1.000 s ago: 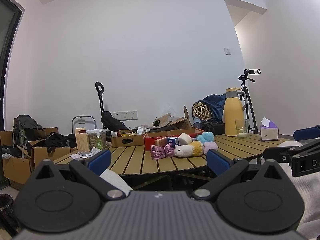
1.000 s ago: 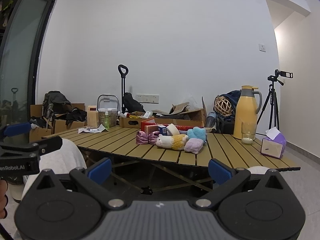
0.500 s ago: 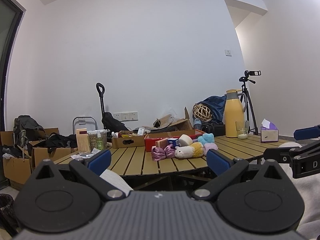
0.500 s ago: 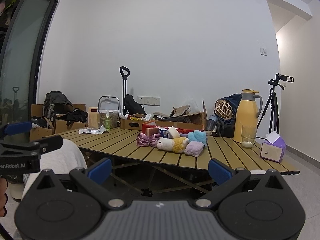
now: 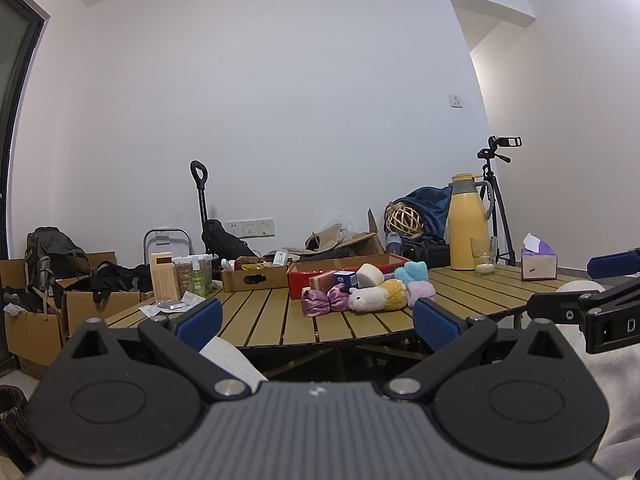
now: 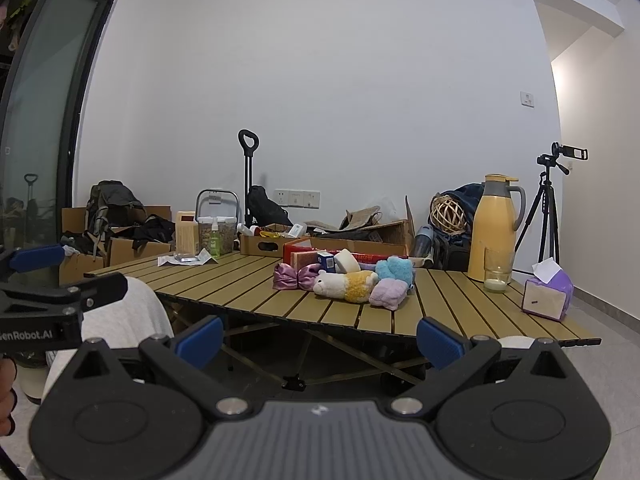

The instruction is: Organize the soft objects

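Observation:
A pile of soft things lies mid-table: a purple satin bow (image 5: 324,300) (image 6: 294,276), a white and yellow plush alpaca (image 5: 376,298) (image 6: 346,284), a lilac plush (image 5: 420,291) (image 6: 388,294), a blue plush (image 5: 412,271) (image 6: 396,270) and a white foam roll (image 5: 370,275) (image 6: 347,261). Behind them stands a red box (image 5: 316,274) (image 6: 296,249). My left gripper (image 5: 316,322) and right gripper (image 6: 318,342) hang open before the table's near edge, well short of the pile, nothing between the blue pads.
On the slatted wooden table (image 5: 272,316) (image 6: 248,280) also stand a yellow thermos (image 5: 468,224) (image 6: 494,228), a glass (image 6: 498,276), a tissue box (image 6: 546,300), a cardboard tray (image 5: 254,278) and jars (image 5: 192,276). Cardboard boxes, bags and a tripod (image 6: 550,208) ring the room.
Both views have tilted up slightly, so the table and pile sit a little lower in frame. Both grippers stay open, with nothing taken hold of.

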The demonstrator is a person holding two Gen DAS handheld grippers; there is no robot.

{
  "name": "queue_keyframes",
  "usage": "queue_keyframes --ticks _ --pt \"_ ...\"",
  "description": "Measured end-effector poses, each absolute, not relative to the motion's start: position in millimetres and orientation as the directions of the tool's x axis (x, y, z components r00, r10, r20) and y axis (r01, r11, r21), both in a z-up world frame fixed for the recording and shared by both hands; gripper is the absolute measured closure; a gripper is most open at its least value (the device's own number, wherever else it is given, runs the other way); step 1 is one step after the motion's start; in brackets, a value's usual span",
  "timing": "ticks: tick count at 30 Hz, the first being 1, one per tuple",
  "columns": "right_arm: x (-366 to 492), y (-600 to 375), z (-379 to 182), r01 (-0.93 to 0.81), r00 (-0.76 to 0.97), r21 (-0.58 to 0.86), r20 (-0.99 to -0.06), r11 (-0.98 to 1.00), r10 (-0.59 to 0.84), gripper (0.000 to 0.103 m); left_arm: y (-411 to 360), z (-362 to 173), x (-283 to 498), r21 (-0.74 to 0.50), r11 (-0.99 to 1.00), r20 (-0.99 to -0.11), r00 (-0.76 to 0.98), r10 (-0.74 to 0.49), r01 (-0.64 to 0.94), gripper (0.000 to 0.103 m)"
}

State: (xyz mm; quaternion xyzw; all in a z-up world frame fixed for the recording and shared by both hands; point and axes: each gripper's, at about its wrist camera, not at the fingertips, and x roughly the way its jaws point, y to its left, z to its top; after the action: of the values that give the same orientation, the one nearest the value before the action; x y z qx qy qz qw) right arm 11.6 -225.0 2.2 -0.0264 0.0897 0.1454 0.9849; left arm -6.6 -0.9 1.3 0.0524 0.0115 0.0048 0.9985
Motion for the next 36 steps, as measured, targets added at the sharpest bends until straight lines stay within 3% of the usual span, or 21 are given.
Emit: queue_keyframes --ticks 24,30,36 --pt "24.2 -221.3 -0.2 -0.290 0.938 -0.017 -0.203 0.957 0.281 0.000 -0.8 -5.6 5.5 0.103 0.995 -0.044 0.999 0.012 -0.008 0.000" --pt "35.5 -226.5 4.5 -0.264 0.951 -0.007 -0.170 0.965 0.259 0.000 7.7 -1.8 25.1 0.112 0.993 -0.043 0.998 0.042 -0.037 0.000" --pt "65.1 -228.0 2.9 -0.249 0.950 -0.014 -0.198 0.968 0.242 0.000 17.7 8.7 54.6 0.095 0.993 -0.042 0.996 0.073 -0.068 0.000"
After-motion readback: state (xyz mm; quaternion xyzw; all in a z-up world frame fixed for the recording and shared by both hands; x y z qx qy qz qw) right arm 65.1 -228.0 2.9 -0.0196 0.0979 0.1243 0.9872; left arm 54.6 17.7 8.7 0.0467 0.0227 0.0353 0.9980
